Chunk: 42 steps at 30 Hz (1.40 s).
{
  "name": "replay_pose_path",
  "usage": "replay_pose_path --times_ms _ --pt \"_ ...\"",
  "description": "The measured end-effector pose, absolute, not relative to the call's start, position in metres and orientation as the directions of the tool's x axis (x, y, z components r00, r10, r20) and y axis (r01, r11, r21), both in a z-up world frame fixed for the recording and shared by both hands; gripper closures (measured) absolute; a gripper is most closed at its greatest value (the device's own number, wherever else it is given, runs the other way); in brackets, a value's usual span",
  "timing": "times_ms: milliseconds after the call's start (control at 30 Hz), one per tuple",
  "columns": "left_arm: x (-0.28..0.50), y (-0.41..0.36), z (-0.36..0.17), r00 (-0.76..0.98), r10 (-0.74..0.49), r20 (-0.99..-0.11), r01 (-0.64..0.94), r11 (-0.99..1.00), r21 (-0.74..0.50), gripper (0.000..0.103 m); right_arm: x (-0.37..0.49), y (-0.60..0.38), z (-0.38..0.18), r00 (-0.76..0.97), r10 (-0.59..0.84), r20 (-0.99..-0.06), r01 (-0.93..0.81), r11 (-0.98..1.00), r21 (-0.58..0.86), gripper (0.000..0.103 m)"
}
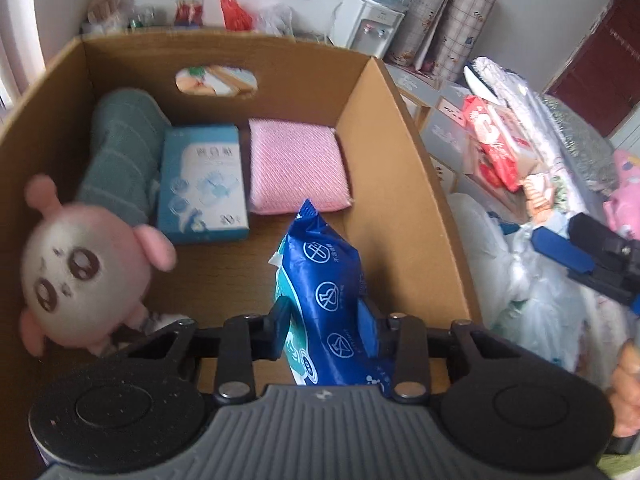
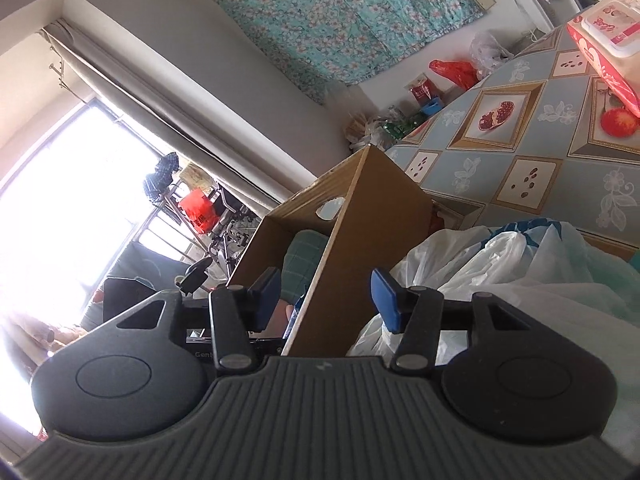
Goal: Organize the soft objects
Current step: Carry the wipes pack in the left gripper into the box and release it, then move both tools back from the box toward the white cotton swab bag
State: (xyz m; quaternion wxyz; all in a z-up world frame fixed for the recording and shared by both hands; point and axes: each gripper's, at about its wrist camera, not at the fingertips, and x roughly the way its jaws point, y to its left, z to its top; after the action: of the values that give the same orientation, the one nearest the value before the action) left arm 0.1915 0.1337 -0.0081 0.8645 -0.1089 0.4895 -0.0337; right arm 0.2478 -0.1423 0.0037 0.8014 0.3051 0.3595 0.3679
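An open cardboard box [image 1: 400, 128] holds a rolled teal towel [image 1: 120, 148], a blue tissue box [image 1: 202, 184] and a pink cloth pad [image 1: 296, 164]. A white and pink plush toy [image 1: 80, 272] leans in its near left corner. My left gripper [image 1: 324, 312] is over the box's near side, shut on a blue wipes pack [image 1: 324, 264] that stands on end between its pads. My right gripper [image 2: 326, 292] is open and holds nothing. It sits to the right of the box [image 2: 372, 208], outside it, and also shows in the left wrist view as the right gripper [image 1: 568, 240].
White plastic bags [image 1: 516, 280] are piled right of the box, under the right gripper [image 2: 500, 264]. A red wipes pack [image 1: 492, 144] lies on the patterned table [image 2: 520, 140] behind them. A pink soft toy [image 1: 624, 200] sits at the far right. A water dispenser [image 1: 372, 24] stands at the wall.
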Motion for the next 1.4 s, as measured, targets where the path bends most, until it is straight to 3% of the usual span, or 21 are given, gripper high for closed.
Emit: replay_pose_path --times_ms 233,300,467,600,667,800,900,967,1100,1300,1400 --pt "0.200 0.122 0.000 0.536 0.081 -0.840 -0.026 0.997 0.079 0.068 0.247 -0.152 0.002 0.485 0.805 -0.342 -0.367 0.542 0.756 0.048" --pt "0.202 0.114 -0.001 0.529 0.101 -0.842 -0.011 0.994 0.113 0.068 0.246 -0.154 0.000 0.486 0.805 -0.340 -0.364 0.540 0.759 0.047" --pt "0.201 0.117 0.004 0.499 -0.153 -0.853 0.028 0.987 -0.161 0.055 0.246 -0.159 -0.002 0.483 0.808 -0.338 -0.356 0.534 0.767 0.045" --pt "0.195 0.127 0.006 0.528 -0.105 -0.843 -0.031 0.989 -0.142 0.046 0.243 -0.161 -0.003 0.488 0.806 -0.333 -0.357 0.533 0.767 0.044" --pt "0.195 0.133 0.002 0.521 -0.078 -0.850 -0.091 0.985 -0.146 0.036 0.243 -0.163 -0.004 0.488 0.808 -0.331 -0.354 0.530 0.771 0.043" --pt "0.208 0.154 -0.017 0.452 -0.095 -0.887 -0.211 0.955 -0.210 0.035 0.241 -0.164 -0.005 0.483 0.812 -0.327 -0.352 0.522 0.777 0.042" --pt "0.215 0.165 -0.031 0.414 -0.182 -0.892 -0.269 0.911 -0.311 0.036 0.238 -0.167 -0.004 0.488 0.811 -0.322 -0.354 0.521 0.777 0.042" --pt "0.218 0.167 -0.034 0.406 -0.233 -0.884 -0.277 0.890 -0.362 0.045 0.237 -0.170 -0.003 0.497 0.805 -0.323 -0.352 0.527 0.774 0.042" --pt "0.218 0.153 -0.034 0.411 -0.234 -0.881 -0.229 0.909 -0.348 0.044 0.235 -0.178 -0.003 0.519 0.791 -0.324 -0.342 0.540 0.769 0.041" --pt "0.214 0.140 -0.032 0.443 -0.207 -0.872 -0.192 0.929 -0.317 0.038 0.220 -0.189 -0.011 0.550 0.766 -0.334 -0.319 0.562 0.763 0.038" --pt "0.211 0.145 -0.033 0.431 -0.229 -0.873 -0.207 0.916 -0.343 0.029 0.210 -0.198 -0.017 0.569 0.756 -0.323 -0.310 0.561 0.767 0.036"
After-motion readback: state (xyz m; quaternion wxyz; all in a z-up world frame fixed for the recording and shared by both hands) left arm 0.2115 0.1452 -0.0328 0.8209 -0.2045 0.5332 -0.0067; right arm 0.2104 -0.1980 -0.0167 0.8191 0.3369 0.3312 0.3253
